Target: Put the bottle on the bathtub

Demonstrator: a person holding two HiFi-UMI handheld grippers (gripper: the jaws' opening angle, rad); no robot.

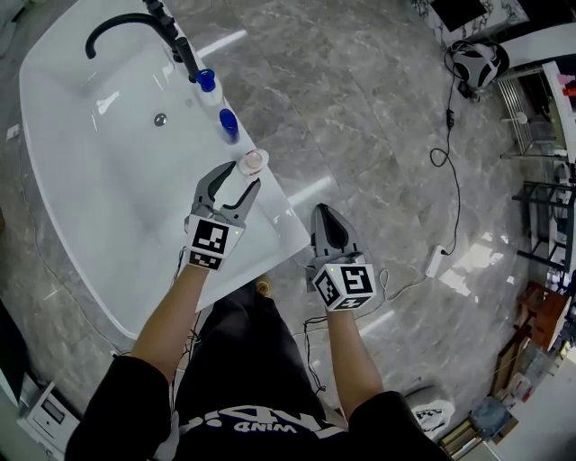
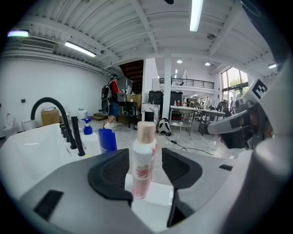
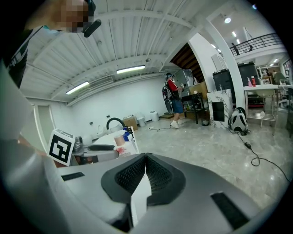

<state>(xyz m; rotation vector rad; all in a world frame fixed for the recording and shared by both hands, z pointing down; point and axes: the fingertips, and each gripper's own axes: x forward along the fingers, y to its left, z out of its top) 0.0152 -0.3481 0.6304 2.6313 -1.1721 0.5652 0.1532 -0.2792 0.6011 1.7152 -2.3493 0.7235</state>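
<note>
A white bottle with a pink cap point(image 1: 255, 162) stands upright on the near rim of the white bathtub point(image 1: 270, 236). My left gripper point(image 1: 243, 176) is open, one jaw on each side of the bottle. In the left gripper view the bottle point(image 2: 143, 157) stands between the pads with a gap on both sides, resting on the white rim point(image 2: 158, 193). My right gripper point(image 1: 324, 214) is shut and empty, held over the floor right of the tub. In the right gripper view its pads point(image 3: 155, 176) meet, and the bottle point(image 3: 120, 140) shows far off to the left.
A black faucet point(image 1: 135, 27), a white pump bottle point(image 1: 208, 85) and a blue bottle point(image 1: 229, 122) stand along the tub rim beyond the pink-capped bottle. A cable and power strip point(image 1: 435, 261) lie on the marble floor at right. A person point(image 2: 112, 99) walks far off.
</note>
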